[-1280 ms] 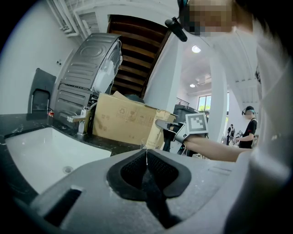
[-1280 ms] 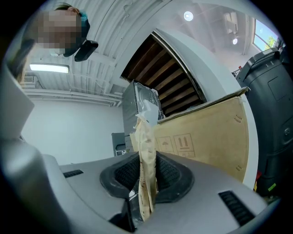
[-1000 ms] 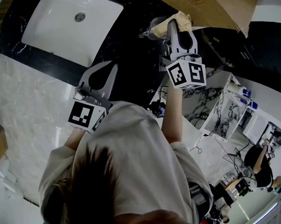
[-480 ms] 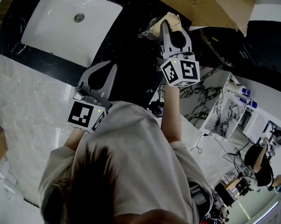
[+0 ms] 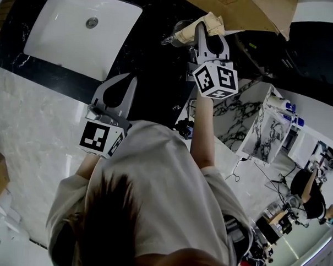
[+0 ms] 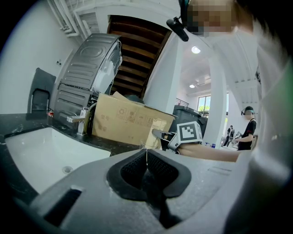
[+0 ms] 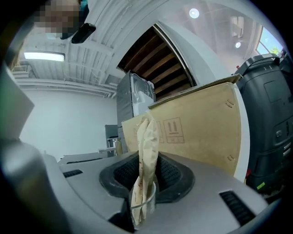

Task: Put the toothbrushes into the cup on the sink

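Paper-wrapped toothbrushes stand upright between the pads of my right gripper, which is shut on them. Their lower ends sit inside a clear cup just under the jaws. In the head view the right gripper is over the black counter, with the cup and the packets at its tip. My left gripper hangs at the counter's near edge, right of the sink, shut with nothing in it. It also shows the right gripper.
A white sink basin takes up the counter's left, with a faucet behind it. A large cardboard sheet leans right behind the cup. A marble-patterned stand is off to the right.
The right gripper has shifted slightly left and tilted, carrying the wrapped toothbrushes with it; the cup has edged left too. The left gripper has stayed where it was.
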`<state>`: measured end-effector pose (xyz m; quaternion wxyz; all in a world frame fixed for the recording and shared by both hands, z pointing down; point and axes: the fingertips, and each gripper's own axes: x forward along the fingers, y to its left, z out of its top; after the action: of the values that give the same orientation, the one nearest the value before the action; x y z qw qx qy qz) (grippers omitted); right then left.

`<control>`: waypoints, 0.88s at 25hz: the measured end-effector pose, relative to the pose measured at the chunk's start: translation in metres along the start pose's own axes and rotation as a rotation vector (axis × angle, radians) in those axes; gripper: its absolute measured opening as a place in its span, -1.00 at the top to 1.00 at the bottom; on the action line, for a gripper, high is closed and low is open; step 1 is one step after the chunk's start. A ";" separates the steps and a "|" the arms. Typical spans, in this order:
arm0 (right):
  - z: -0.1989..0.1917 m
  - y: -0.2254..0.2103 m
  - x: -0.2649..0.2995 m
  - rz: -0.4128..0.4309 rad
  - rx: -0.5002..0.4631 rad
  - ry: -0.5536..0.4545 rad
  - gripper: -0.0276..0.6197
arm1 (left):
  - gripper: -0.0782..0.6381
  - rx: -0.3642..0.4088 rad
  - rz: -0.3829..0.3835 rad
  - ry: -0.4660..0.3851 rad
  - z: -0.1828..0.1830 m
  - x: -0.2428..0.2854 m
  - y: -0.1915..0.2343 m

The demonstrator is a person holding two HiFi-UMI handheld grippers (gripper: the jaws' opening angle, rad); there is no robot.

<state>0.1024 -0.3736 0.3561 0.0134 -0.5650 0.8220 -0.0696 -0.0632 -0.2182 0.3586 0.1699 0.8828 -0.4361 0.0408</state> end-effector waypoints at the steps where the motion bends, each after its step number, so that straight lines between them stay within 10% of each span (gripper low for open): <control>1: -0.001 -0.003 0.000 -0.009 0.010 -0.002 0.69 | 0.73 -0.001 0.000 0.001 0.000 0.000 0.000; 22: -0.004 -0.006 0.000 -0.007 0.026 0.021 0.27 | 0.73 -0.005 -0.008 -0.007 0.002 -0.002 -0.001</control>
<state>0.1078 -0.3750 0.3608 0.0120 -0.5669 0.8191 -0.0864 -0.0641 -0.2169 0.3555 0.1710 0.8841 -0.4334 0.0359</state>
